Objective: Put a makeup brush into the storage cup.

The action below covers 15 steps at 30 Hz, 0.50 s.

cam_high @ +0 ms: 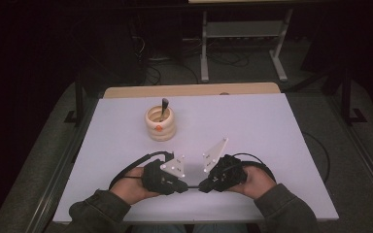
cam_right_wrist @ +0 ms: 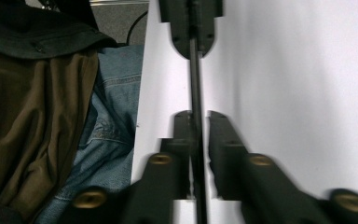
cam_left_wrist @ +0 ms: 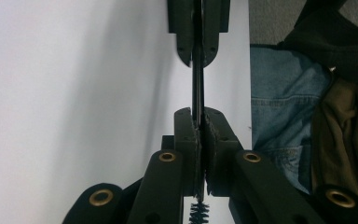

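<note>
Jaws of your left gripper (cam_left_wrist: pixel 200 140) are clamped on a thin black brush rod (cam_left_wrist: pixel 197 88), bristles poking out behind the pads. Your right gripper (cam_right_wrist: pixel 199 135) faces it with the rod between its jaws, but a sliver of gap shows on one side, so that grip looks loose. The rod hangs level between both hands, just above the near edge of the counter (cam_high: pixel 252 126). Pull apart now and it may slip from the right side, or bend. Farther off, the ringed cream cup (cam_high: pixel 160 124) with its utensil could tip if bumped.
</note>
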Available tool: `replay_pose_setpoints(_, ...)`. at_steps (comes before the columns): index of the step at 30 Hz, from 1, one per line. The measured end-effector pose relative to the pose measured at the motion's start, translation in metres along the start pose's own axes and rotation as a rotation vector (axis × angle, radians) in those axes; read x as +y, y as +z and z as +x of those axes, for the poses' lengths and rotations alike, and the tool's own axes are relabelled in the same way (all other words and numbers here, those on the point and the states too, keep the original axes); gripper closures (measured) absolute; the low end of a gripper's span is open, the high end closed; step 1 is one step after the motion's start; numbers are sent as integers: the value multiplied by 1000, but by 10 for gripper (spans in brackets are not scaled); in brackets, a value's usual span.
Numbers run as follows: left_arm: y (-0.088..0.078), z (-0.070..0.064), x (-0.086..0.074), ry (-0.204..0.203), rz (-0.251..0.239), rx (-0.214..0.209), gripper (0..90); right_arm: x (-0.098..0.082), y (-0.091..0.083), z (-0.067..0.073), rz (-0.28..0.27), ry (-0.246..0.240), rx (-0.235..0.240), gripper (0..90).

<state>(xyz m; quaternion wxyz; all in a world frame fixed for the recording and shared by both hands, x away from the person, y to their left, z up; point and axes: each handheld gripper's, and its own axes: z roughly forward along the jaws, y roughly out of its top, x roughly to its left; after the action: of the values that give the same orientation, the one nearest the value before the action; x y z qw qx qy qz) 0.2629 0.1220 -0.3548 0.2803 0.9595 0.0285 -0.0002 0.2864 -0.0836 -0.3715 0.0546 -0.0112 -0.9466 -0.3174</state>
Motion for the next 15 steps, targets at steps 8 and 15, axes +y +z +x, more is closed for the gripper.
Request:
replay_pose_setpoints(8, 1, 0, 2, 25, 32, 7, 854, 1, 3, 3, 40, -8, 4, 831)
replay_pose_setpoints(15, -3, 3, -6, -23, -40, -13, 749, -1, 5, 8, 53, -28, -29, 846)
